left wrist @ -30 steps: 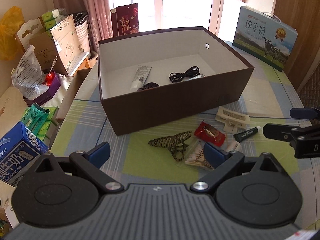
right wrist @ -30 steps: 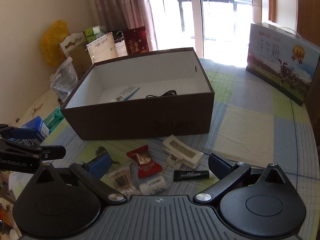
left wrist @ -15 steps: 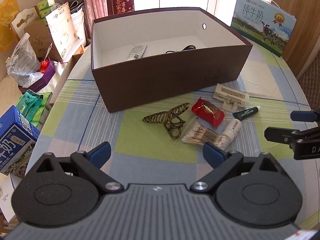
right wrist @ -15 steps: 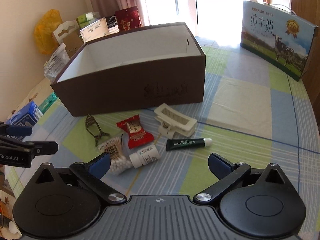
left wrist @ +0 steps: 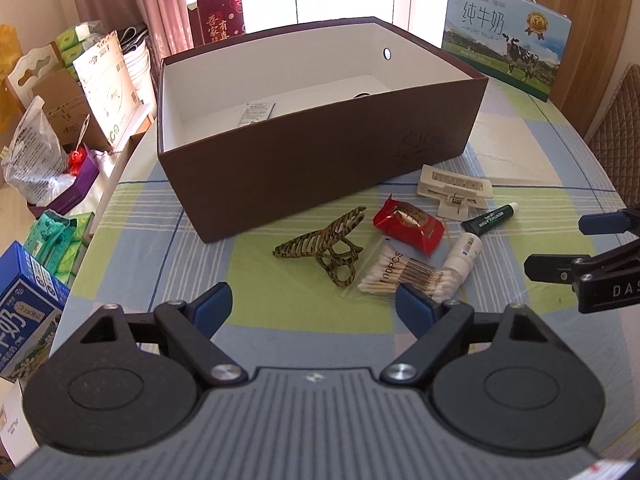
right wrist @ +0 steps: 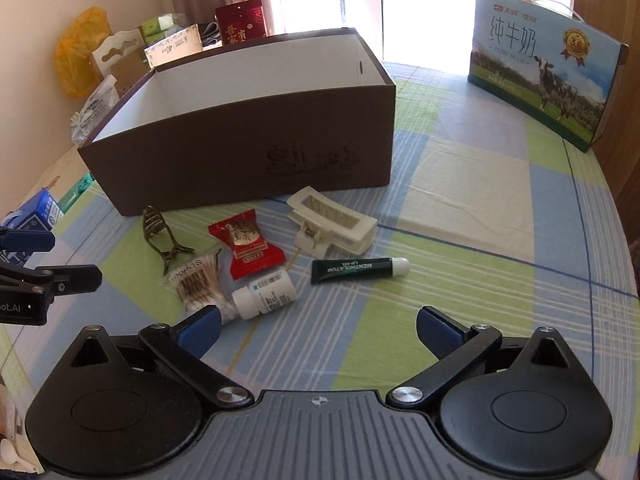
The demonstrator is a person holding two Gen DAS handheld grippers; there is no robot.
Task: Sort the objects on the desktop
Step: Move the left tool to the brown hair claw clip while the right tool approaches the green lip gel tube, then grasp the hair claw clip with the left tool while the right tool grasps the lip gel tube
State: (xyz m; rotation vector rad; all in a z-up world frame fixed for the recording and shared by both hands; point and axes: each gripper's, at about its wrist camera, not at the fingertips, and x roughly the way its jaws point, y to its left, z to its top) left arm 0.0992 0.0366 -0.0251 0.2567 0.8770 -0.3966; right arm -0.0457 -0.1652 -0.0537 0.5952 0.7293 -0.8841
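Both open grippers have come lower and nearer to the small items. The clear bag of cotton swabs [left wrist: 404, 274] now touches the left gripper [left wrist: 314, 306] at its right fingertip. The white pill bottle [right wrist: 266, 294] lies just ahead of the right gripper [right wrist: 318, 326], near its left fingertip.

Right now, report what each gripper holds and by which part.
Nothing is held. The left gripper and the right gripper are both open, above the table.
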